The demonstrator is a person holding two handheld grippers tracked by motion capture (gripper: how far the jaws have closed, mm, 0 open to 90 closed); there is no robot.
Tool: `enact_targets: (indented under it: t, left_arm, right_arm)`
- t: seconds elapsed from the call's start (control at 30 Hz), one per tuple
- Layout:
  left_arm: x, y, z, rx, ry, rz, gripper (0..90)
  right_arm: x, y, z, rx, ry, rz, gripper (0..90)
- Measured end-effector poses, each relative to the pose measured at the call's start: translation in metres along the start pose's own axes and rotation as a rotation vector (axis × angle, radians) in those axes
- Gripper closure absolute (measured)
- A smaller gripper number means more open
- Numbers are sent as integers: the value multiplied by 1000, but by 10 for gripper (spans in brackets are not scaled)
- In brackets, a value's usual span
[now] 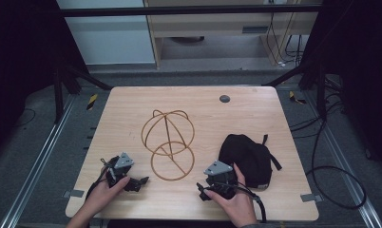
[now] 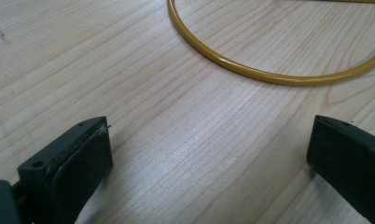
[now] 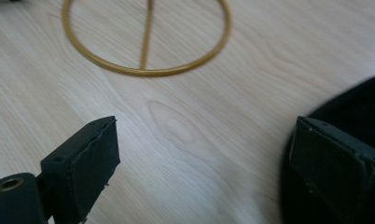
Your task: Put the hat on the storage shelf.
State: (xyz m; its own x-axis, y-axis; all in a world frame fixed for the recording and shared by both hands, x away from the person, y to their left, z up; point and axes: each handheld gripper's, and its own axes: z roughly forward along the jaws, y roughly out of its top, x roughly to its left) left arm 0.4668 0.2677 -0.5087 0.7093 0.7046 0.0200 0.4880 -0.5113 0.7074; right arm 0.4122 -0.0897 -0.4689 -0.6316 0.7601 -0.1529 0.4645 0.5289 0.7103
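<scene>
On the wooden table (image 1: pixel 132 123): 2 hands, 2 grippers, 1 gold wire stand, 1 black cap, 1 small dark disc. Nearest, at the table's front edge, the left hand (image 1: pixel 101 194) wrapped around the left gripper (image 1: pixel 140 181), forearm entering from the bottom left, grey plate on top, jaws pointing right toward the wire stand's base ring. Jaws spread wide in the left gripper view, bare wood between the 2 pads, the gold ring (image 2: pixel 269 74) lying ahead of them and apart from both. Beside it, front right, the right hand (image 1: pixel 236 202) gripping the right gripper (image 1: pixel 201 191), wrist coming in from the bottom edge, cable looping behind. Its jaws also spread wide in the right gripper view: 1 pad over bare wood, the other against or just over the black cap (image 3: pixel 358 112), contact hard to judge; the ring with its crossbar ahead and well apart. Farther in, mid-table, the gold wire stand (image 1: pixel 168 145), a flat base ring with a rounded cage of hoops behind it. To its right, the black cap (image 1: pixel 246 156) with a strap sticking out, just beyond the right gripper. Farthest, near the back edge, 1 small dark disc (image 1: pixel 224 99).
</scene>
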Motion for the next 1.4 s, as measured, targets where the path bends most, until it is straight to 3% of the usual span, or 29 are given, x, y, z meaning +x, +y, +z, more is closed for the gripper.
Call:
enact_targets:
  t: [0.07,0.1,0.3,0.47,0.5,0.63,1.0,1.13,1.27,1.4]
  left_arm:
    - [0,0,0,1,1,-1,0]
    - [0,0,0,0,1,-1,0]
    - [0,0,0,0,3,-2,0]
    - [-1,0,0,0,3,-3,0]
    - [-1,0,0,0,3,-3,0]
    - [-1,0,0,0,3,-3,0]
    - [-1,0,0,0,3,-3,0]
    - [-2,0,0,0,5,-5,0]
    - [-1,0,0,1,1,0,0]
    - [-1,0,0,2,2,1,0]
  right_arm:
    - [-2,-1,-8,-3,-45,3,88]
    - [-6,-2,-16,-16,-62,29,91]
    - [-16,-9,-33,-9,-117,58,93]
    - [-21,-13,-40,12,-144,78,99]
    - [-25,-14,-44,17,-147,102,100]
    - [-33,-13,-50,45,-166,102,122]
    - [-57,1,-67,148,-188,60,130]
    - [-71,6,-75,166,-171,78,171]
    - [-87,14,-81,242,-191,53,195]
    - [-96,24,-85,265,-155,37,205]
